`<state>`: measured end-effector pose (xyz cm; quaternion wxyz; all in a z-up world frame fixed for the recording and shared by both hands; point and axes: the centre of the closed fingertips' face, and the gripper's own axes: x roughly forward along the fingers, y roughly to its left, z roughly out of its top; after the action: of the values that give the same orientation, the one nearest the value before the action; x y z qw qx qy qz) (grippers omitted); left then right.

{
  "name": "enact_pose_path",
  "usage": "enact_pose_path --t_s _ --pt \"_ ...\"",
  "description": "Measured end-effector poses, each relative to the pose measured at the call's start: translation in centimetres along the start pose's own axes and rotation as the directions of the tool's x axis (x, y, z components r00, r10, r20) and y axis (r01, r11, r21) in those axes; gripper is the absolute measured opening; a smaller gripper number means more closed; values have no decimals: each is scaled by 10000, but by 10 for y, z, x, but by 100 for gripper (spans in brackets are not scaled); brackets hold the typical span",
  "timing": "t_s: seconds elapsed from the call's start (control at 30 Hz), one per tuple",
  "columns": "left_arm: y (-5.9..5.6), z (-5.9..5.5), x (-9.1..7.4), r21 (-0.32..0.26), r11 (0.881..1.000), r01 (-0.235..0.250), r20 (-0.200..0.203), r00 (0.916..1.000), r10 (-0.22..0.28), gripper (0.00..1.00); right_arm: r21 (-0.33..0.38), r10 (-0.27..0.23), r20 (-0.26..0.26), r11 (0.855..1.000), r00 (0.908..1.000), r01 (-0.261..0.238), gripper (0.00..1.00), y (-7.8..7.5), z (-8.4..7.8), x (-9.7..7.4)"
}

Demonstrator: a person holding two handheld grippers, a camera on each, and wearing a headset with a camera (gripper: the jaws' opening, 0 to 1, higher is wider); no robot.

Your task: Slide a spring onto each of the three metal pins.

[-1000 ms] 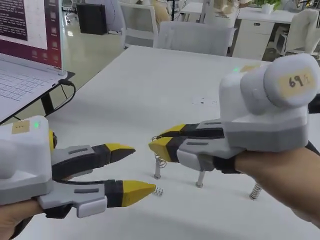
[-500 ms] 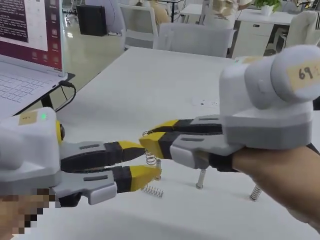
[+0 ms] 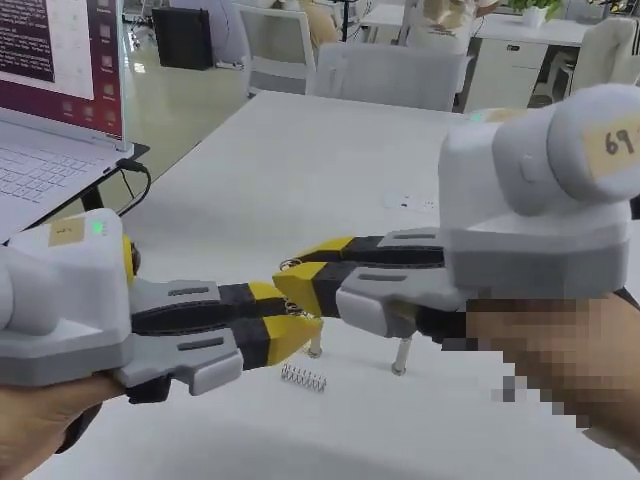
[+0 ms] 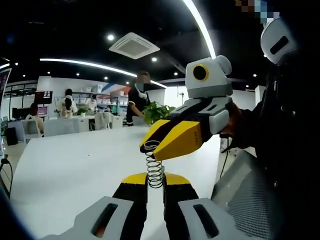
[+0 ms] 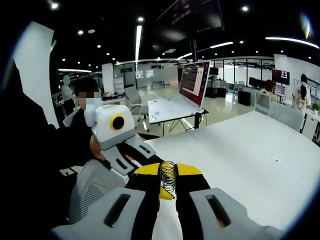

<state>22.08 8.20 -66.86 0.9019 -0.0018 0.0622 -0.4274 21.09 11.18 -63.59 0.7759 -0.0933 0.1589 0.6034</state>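
A small metal spring (image 4: 155, 167) stands between the two grippers' tips. My right gripper (image 3: 290, 278) comes in from the right and is shut on the spring's (image 5: 168, 179) upper end. My left gripper (image 3: 298, 318) meets it from the lower left, its jaws (image 4: 155, 180) shut on the lower end. Under the tips, two bare metal pins (image 3: 315, 350) (image 3: 400, 356) stand upright on the white table (image 3: 300, 170). A second spring (image 3: 303, 377) lies loose on the table in front of them. The right hand hides whatever stands further right.
An open laptop (image 3: 50, 130) sits on a stand at the far left, its cable (image 3: 140, 180) hanging by the table's left edge. Grey chairs (image 3: 390, 75) line the table's far edge. Other people stand in the office behind.
My left gripper has moved right, up to the right gripper's tips, and has gone from open to shut on the spring. The right gripper has barely moved.
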Motion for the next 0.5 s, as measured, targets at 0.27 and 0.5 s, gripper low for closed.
enact_pose_path --t_s 0.27,0.5 --pt "-3 -3 1 372 9993 81 -238 9997 -73 3 -211 132 -345 9997 9993 -139 8 1 -5 -4" --pt "-15 -11 6 983 9940 475 -911 9951 -386 3 -447 725 -1512 9958 9858 -801 8 6 -18 -11"
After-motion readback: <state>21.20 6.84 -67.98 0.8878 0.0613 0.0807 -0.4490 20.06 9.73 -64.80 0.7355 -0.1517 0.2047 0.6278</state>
